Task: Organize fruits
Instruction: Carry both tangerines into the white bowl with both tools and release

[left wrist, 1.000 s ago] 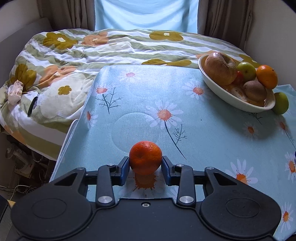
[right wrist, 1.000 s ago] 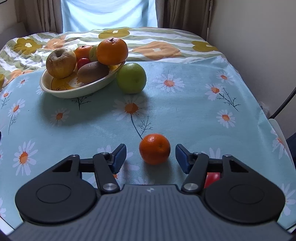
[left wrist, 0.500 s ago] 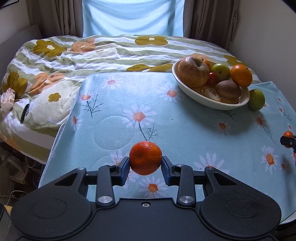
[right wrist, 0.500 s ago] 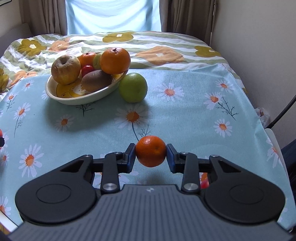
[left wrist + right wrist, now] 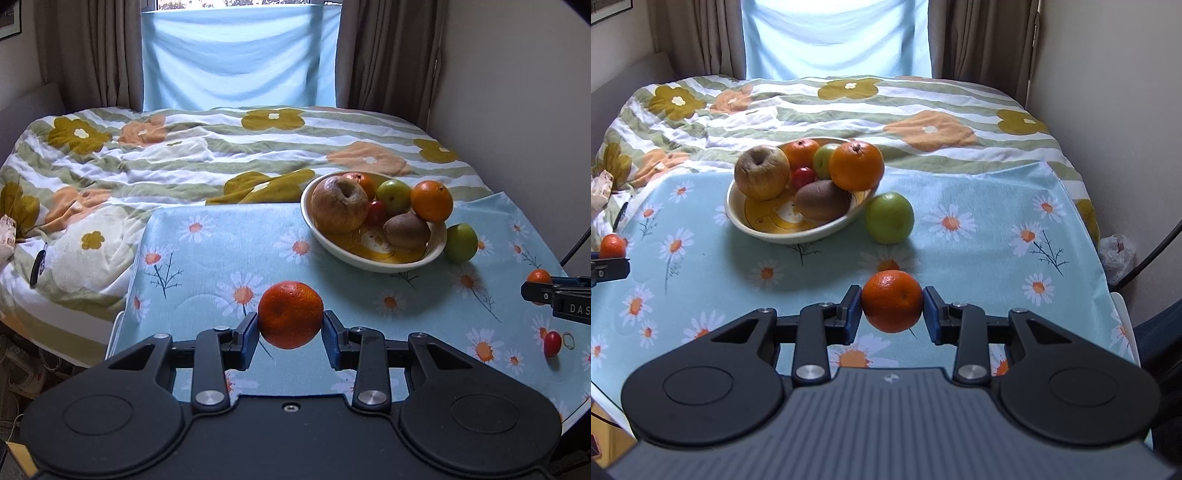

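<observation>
**Two tangerines up, bowl waiting**

Left gripper (image 5: 290, 334) is clamped on a tangerine (image 5: 290, 314), and the right gripper (image 5: 892, 314) pinches a second tangerine (image 5: 892, 301), both held above the daisy tablecloth (image 5: 979, 258). Further back sits the fruit bowl (image 5: 783, 234), a green apple (image 5: 889, 218) touching its side. Bed (image 5: 831, 107) behind.

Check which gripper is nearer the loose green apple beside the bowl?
Right. The right gripper, shut on a tangerine, sits just in front of the green apple. The left gripper, holding another tangerine, is farther off, across the bowl side.
</observation>
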The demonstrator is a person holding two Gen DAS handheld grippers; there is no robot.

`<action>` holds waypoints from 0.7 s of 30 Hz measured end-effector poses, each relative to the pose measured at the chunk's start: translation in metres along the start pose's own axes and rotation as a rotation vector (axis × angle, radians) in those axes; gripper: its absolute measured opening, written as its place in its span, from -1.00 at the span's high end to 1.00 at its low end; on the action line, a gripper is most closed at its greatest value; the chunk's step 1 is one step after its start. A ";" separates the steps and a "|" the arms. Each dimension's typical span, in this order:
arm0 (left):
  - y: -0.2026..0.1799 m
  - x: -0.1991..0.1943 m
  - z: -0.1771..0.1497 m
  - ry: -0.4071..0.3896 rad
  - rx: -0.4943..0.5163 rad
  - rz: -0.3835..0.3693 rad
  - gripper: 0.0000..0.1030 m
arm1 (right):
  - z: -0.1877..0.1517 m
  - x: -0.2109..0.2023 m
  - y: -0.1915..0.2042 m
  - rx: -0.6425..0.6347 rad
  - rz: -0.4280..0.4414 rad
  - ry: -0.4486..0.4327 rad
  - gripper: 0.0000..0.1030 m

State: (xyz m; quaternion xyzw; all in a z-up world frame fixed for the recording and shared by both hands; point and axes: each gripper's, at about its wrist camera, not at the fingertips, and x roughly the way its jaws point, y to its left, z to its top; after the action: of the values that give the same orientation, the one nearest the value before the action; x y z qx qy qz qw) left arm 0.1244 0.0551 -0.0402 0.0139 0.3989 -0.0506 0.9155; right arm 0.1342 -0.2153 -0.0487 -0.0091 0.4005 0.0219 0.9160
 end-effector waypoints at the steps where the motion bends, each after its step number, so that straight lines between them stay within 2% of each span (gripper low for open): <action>1: -0.001 -0.001 0.003 -0.006 0.006 -0.004 0.22 | 0.003 -0.002 0.003 -0.005 0.000 -0.004 0.03; 10: -0.011 0.008 0.029 -0.043 0.080 -0.044 0.22 | 0.036 -0.002 0.028 -0.044 0.016 -0.039 0.03; 21: -0.035 0.046 0.058 -0.019 0.137 -0.076 0.22 | 0.070 0.027 0.036 -0.067 0.055 -0.034 0.03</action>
State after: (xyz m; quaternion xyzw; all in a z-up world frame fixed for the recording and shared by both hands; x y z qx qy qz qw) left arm 0.1942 0.0131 -0.0344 0.0610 0.3860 -0.1127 0.9136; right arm 0.2019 -0.1762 -0.0209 -0.0283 0.3842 0.0605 0.9208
